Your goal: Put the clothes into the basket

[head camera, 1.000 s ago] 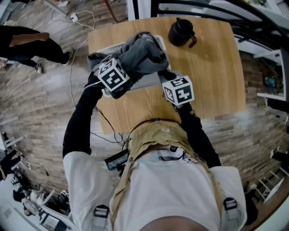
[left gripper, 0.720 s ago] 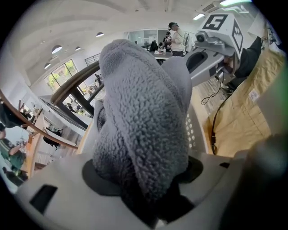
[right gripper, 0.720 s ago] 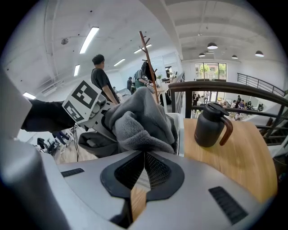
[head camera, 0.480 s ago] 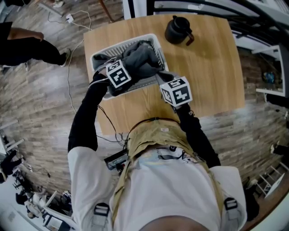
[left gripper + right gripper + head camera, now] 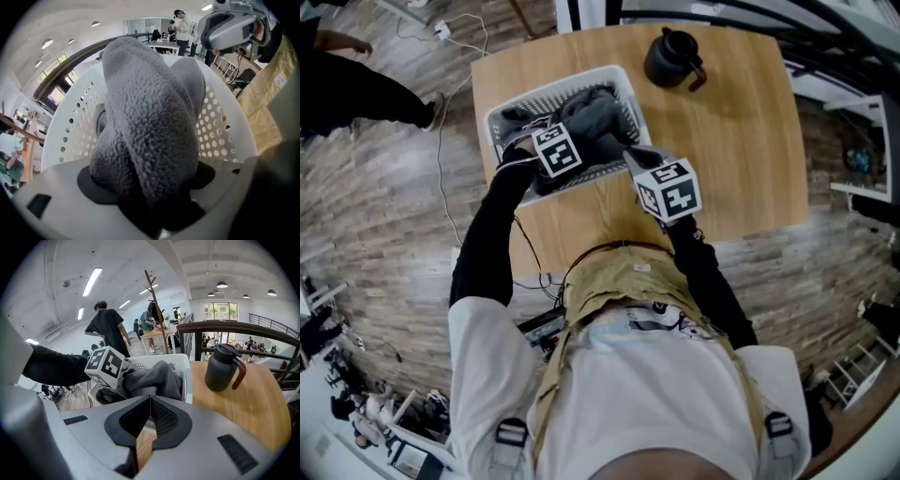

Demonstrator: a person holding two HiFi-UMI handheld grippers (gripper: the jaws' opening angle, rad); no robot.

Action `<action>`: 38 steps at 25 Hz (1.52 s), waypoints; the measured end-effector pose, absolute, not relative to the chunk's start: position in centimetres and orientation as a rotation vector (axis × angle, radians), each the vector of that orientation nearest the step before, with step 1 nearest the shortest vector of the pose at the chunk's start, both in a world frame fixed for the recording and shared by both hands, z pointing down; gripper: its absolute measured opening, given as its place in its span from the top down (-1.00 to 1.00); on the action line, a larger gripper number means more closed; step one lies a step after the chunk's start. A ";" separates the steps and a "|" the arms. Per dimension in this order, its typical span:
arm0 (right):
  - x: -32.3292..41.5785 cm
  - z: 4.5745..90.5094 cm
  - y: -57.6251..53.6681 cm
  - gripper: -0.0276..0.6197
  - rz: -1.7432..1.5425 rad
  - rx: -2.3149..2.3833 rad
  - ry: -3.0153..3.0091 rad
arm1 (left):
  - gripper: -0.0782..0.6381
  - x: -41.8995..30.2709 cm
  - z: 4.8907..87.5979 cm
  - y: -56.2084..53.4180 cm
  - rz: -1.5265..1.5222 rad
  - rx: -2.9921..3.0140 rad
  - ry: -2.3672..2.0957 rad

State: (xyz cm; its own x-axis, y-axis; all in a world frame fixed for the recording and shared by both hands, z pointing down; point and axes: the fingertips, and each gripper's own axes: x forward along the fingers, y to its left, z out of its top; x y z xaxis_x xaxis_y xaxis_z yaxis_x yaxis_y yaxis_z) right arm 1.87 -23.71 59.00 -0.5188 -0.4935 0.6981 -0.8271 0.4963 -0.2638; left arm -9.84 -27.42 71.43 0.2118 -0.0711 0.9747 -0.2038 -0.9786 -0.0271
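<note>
**Fleece in the basket, left jaws wide**

My left hand-held gripper [image 5: 147,187] points steeply down into the white basket [image 5: 562,82], which sits at the desk's [image 5: 741,141] 10 o'clock. Its jaws have just been opening and now stand wide, with the grey fleece garment [image 5: 595,117] bunched between them inside the basket. My right hand-held gripper [image 5: 149,404] hangs at the basket's 4 o'clock corner, jaws together and empty. A black jug [image 5: 673,61] stands at the desk's 12 o'clock.
</note>
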 end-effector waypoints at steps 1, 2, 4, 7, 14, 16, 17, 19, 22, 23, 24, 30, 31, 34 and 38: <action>1.6 58.8 -23.7 0.85 0.795 1.075 -2.205 | -0.23 -10.0 71.6 -27.3 1.892 2.347 -0.276; 1.1 58.6 -23.7 0.85 0.786 1.067 -2.222 | -0.27 -10.3 71.6 -27.3 1.899 2.337 -0.292; 0.1 57.8 -23.9 0.85 0.759 1.046 -2.272 | -0.33 -10.8 71.1 -27.5 1.916 2.334 -0.344; -0.5 56.8 -23.7 0.85 0.721 1.030 -2.342 | -0.34 -10.9 69.6 -27.5 1.900 2.362 -0.443; -1.1 55.0 -23.4 0.85 0.672 1.042 -2.414 | -0.34 -11.1 62.6 -27.6 1.709 2.487 -0.736; -1.3 54.4 -23.2 0.85 0.657 1.048 -2.427 | -0.33 -11.2 61.0 -27.0 1.614 2.509 -0.815; -1.3 54.1 -23.0 0.85 0.648 1.051 -2.432 | -0.28 -11.1 60.4 -26.6 1.563 2.513 -0.858; -1.0 53.3 -22.6 0.85 0.627 1.063 -2.447 | -0.15 -10.7 59.0 -25.8 1.461 2.518 -0.932; -0.6 51.8 -21.9 0.85 0.598 1.083 -2.473 | -0.05 -9.8 56.6 -24.5 1.309 2.532 -1.036; -0.5 51.3 -21.6 0.85 0.590 1.088 -2.481 | 0.02 -9.6 55.6 -24.3 1.253 2.543 -1.088; -0.6 50.9 -21.5 0.85 0.582 1.093 -2.487 | 0.14 -9.5 54.7 -24.3 1.196 2.556 -1.146; -1.2 48.4 -21.0 0.85 0.515 1.111 -2.543 | 0.61 -9.5 49.9 -23.8 0.939 2.594 -1.392; -1.2 47.8 -20.8 0.85 0.502 1.114 -2.555 | 0.70 -9.4 49.4 -23.4 0.910 2.593 -1.416; -1.2 46.3 -20.1 0.85 0.464 1.120 -2.586 | 0.78 -9.0 47.7 -22.0 0.843 2.597 -1.443; -1.7 44.5 -19.2 0.85 0.413 1.117 -2.626 | 0.78 -8.7 45.4 -20.4 0.698 2.603 -1.460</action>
